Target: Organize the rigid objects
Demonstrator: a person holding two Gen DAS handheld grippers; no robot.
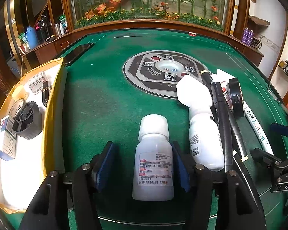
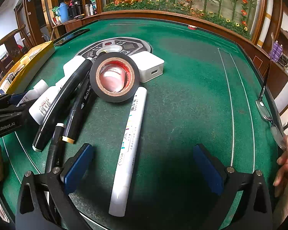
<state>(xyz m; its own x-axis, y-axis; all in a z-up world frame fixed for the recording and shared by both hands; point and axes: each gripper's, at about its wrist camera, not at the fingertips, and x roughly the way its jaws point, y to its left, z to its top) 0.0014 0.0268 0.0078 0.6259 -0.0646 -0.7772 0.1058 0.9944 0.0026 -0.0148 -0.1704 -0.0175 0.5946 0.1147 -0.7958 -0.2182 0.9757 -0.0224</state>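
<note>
My left gripper point(image 1: 142, 164) is open with a small white bottle point(image 1: 153, 159) lying between its blue pads; the right pad touches the bottle, the left pad stands apart from it. A larger white bottle point(image 1: 203, 126) and black markers point(image 1: 221, 118) lie just right of it. My right gripper point(image 2: 142, 168) is open over the green felt, with a white marker point(image 2: 128, 145) lying between its fingers, untouched. A black tape roll point(image 2: 114, 76) leans on a small bottle. Black markers point(image 2: 67, 103) and a white charger point(image 2: 149, 66) lie nearby.
A yellow-edged tray point(image 1: 53, 103) at the left holds boxes, a tape roll and a black cap. The table's round control panel point(image 1: 163, 71) sits mid-table. A dark phone point(image 1: 76, 52) lies at the far left. A hand point(image 2: 286, 164) holds glasses point(image 2: 266, 113) at the right edge.
</note>
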